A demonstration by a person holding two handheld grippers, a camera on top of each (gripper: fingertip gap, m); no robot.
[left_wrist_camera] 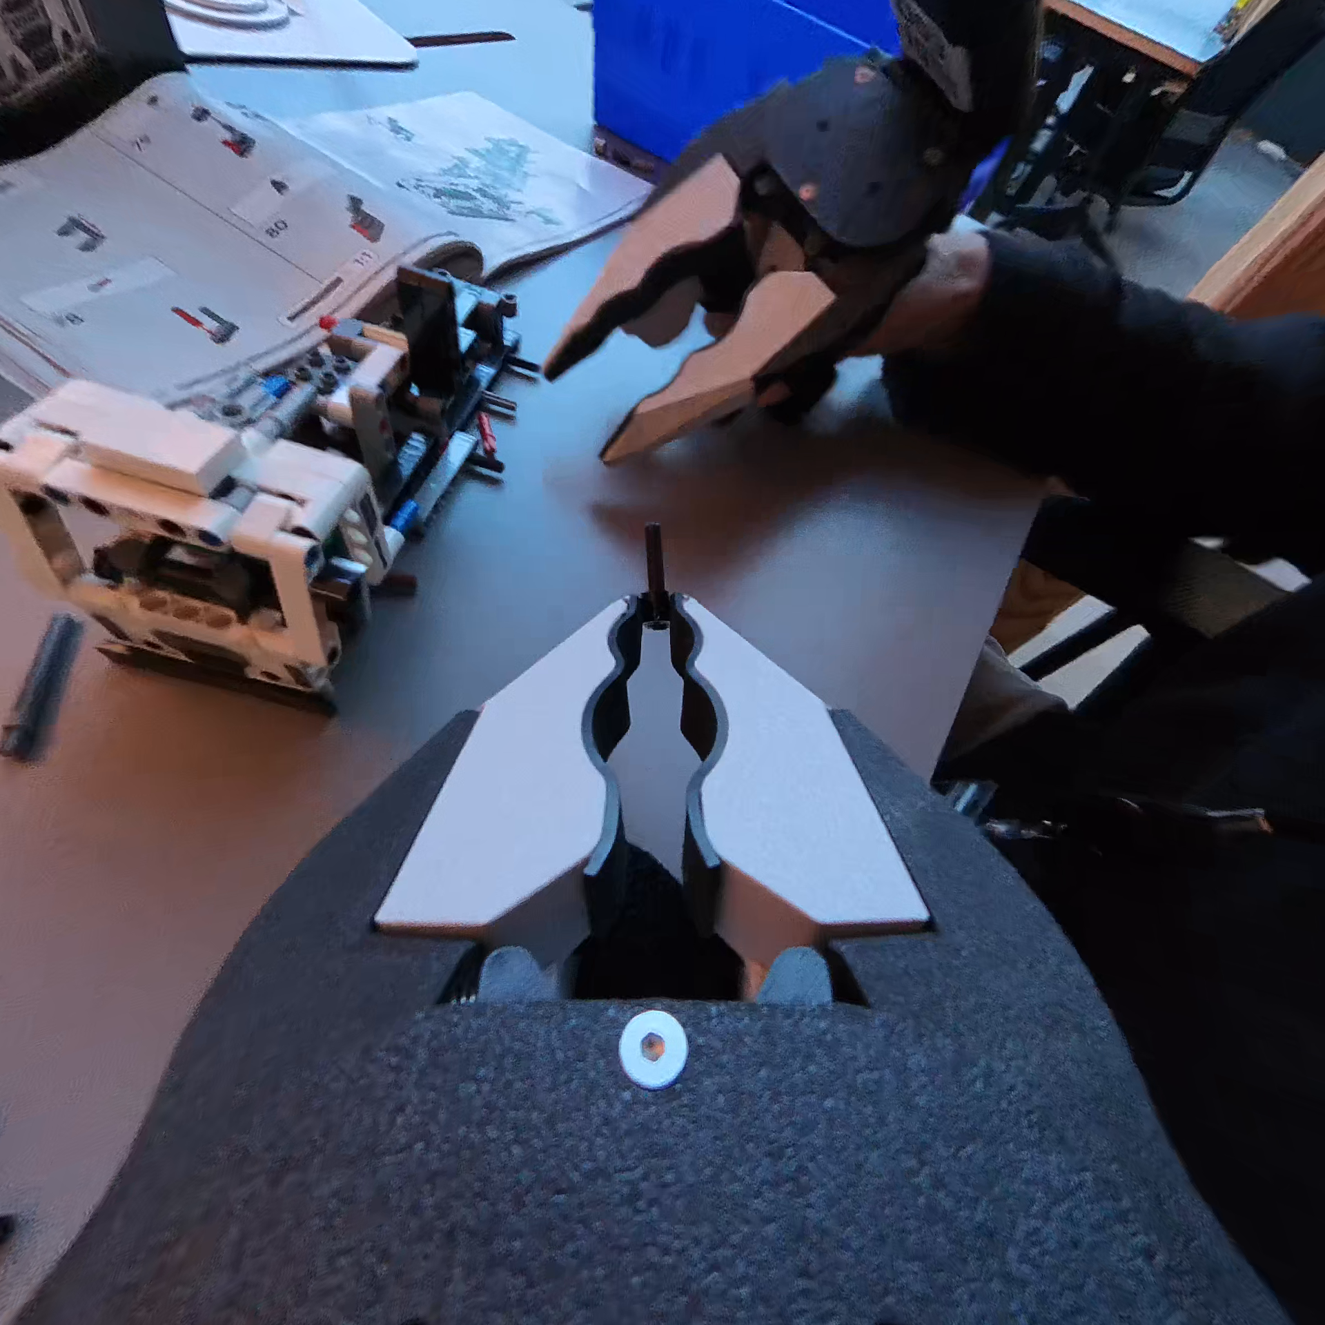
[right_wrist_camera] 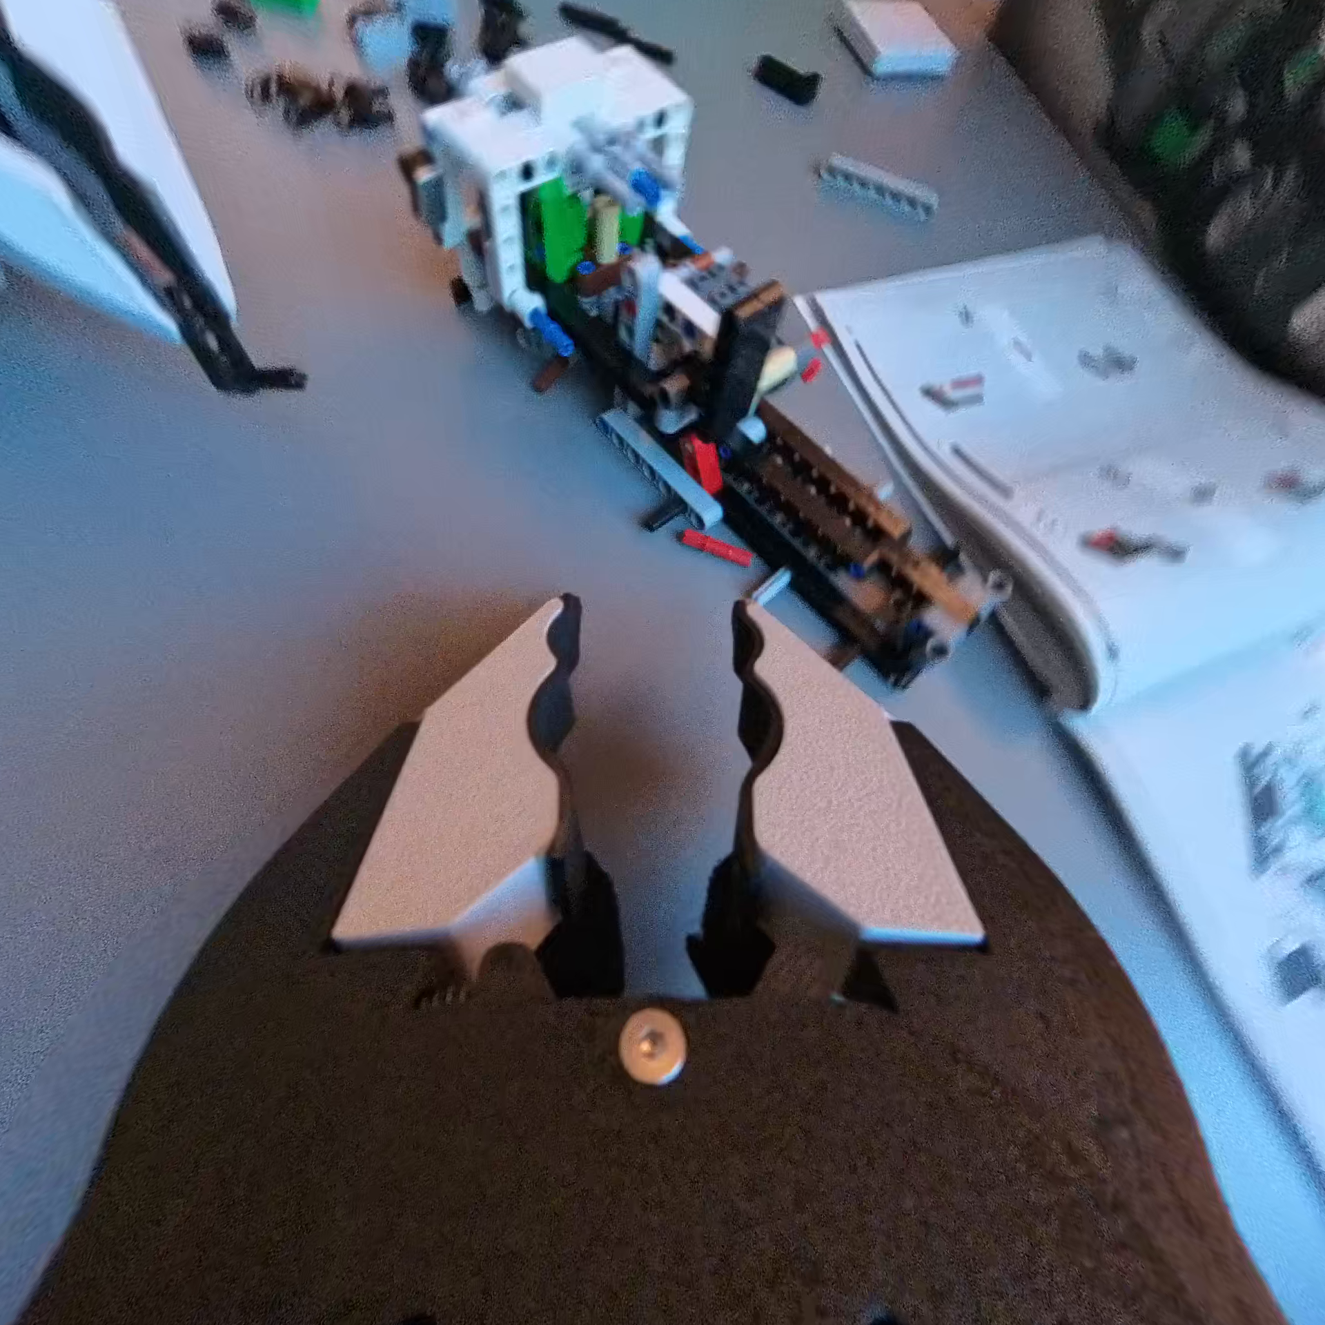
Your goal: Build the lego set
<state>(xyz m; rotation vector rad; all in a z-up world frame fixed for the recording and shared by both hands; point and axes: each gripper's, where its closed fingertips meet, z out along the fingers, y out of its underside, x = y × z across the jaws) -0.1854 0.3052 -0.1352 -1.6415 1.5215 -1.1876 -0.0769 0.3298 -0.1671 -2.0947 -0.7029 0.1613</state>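
Black axle (left_wrist_camera: 654, 556) pinched only at left gripper (left_wrist_camera: 654, 609) tips may twist loose; right gripper (right_wrist_camera: 652, 609) at two o'clock gapes empty.

The book (right_wrist_camera: 1118, 459) is too blurry to make out, its right side is cut off, and the small far pieces (right_wrist_camera: 315, 89) are just smudges.

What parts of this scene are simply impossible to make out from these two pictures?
- Right wrist view: loose pieces at the top edge, blurred and cut off.
- Left wrist view: the black pin in the left gripper, its lower end hidden by the fingertips.
- Both views: the instruction booklet, drawings too blurred.
- Left wrist view: the lego model, far side hidden by itself.
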